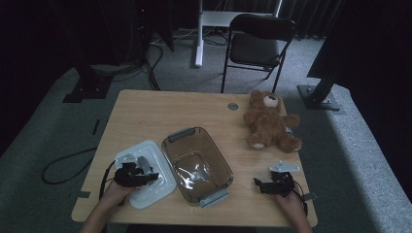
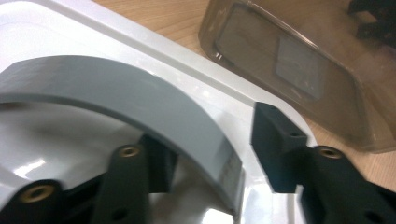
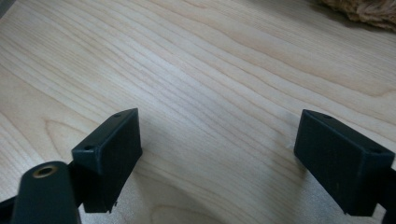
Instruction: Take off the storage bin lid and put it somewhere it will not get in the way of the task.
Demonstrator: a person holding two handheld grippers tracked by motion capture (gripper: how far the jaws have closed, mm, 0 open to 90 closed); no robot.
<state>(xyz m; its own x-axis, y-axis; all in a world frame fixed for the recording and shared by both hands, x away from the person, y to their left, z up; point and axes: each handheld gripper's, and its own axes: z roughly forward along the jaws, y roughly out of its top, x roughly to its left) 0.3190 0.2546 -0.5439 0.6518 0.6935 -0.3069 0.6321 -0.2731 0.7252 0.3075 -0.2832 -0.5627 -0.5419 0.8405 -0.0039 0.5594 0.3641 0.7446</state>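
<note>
I've got the left gripper down on the white rectangular plastic lid, which lies flat at the table's 7 o'clock, just beside the smoky-brown see-through plastic storage box. In the left gripper view the jaws stand partway apart astride the lid's grey curved handle; pads aren't pressing it, so no hold yet. I read this as the lid pickup step. Next move, I reckon: close on the handle, lift, carry the lid over to the box at its 3 o'clock and seat it square.

Right gripper rests wide open w/ nothing in it, over bare light wooden table at 5 o'clock. Brown plush teddy bear lies at 1 o'clock, well apart.

Hard to tell: something crinkly and clear in the box bottom, prob. film. The handle's near end is cut off behind the left jaw.
</note>
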